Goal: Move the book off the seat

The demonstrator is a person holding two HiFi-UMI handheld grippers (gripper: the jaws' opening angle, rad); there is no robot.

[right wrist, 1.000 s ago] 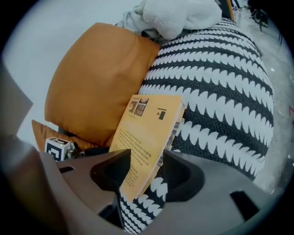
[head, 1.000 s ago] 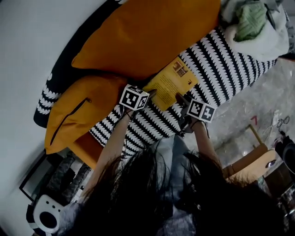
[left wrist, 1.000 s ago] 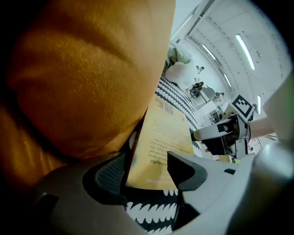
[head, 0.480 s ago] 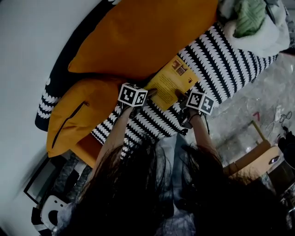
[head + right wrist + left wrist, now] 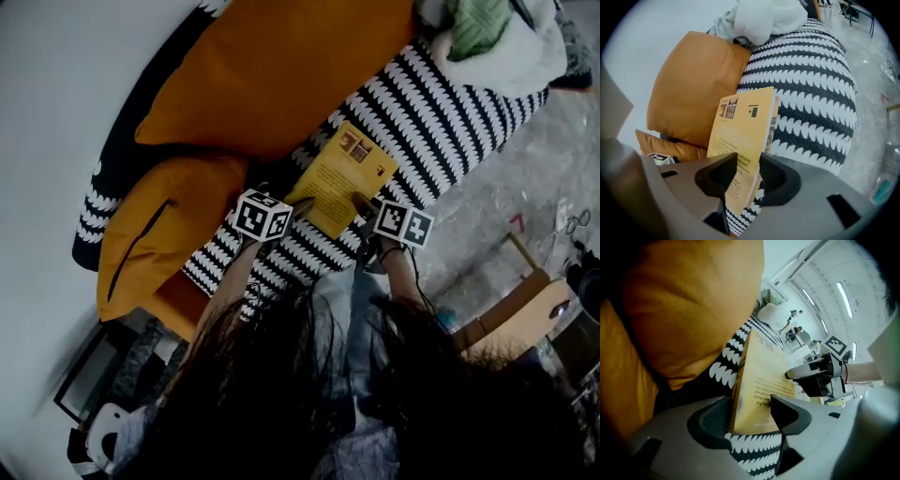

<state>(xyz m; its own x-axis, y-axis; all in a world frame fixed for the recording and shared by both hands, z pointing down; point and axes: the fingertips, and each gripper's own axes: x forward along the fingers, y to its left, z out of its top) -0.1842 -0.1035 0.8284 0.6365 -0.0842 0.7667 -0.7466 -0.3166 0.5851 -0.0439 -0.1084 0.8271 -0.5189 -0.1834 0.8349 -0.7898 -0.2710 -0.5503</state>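
Beside the orange cushion (image 5: 272, 75), on the striped seat (image 5: 450, 103), your right hand-held gripper (image 5: 362, 202) has just been closing and now pinches the yellow book (image 5: 339, 176). Your left hand-held gripper (image 5: 301, 206) pinches it too, so lifting seems possible.

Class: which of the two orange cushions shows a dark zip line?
The smaller orange fabric cushion, at lower left; the larger orange cushion above it shows none.

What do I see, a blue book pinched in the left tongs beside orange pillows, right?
Not blue. The book is yellow, as the left gripper view shows; it is pinched in the left tongs beside the orange pillows.
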